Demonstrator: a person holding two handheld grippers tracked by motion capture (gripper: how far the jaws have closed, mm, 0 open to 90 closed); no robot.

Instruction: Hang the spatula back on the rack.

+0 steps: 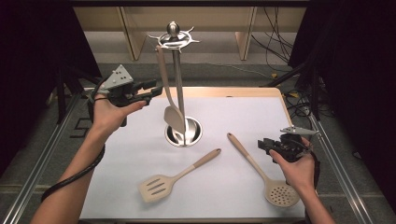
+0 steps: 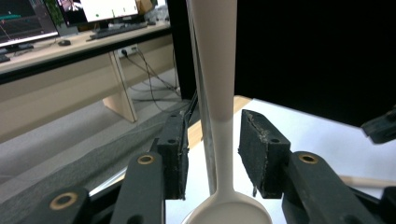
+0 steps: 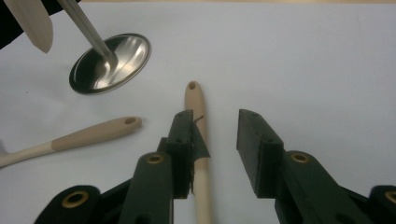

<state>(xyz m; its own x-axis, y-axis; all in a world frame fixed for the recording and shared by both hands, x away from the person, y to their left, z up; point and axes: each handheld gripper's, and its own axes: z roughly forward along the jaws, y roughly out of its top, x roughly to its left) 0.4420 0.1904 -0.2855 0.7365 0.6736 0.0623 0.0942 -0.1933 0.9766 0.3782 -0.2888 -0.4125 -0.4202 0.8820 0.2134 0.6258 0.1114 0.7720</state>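
Note:
A cream spoon [image 1: 170,100] hangs from a hook of the metal utensil stand [image 1: 173,39]. My left gripper [image 1: 156,89] is held level at the spoon's handle. In the left gripper view the handle [image 2: 215,70] runs upright between the pads of the left gripper [image 2: 212,126], with a gap on each side, so the jaws are open around it. My right gripper [image 1: 264,145] hovers open over the table at the right. Below the right gripper [image 3: 215,121] lies the handle of a cream skimmer [image 3: 198,140], close to the left jaw. The skimmer's perforated head [image 1: 281,193] rests near the front edge.
A cream slotted turner [image 1: 161,184] lies on the white table mat at front centre, its handle [image 3: 88,135] pointing toward the stand's round metal base [image 1: 195,133]. The stand's pole [image 3: 86,28] rises from that base. Desks and cables stand beyond the table.

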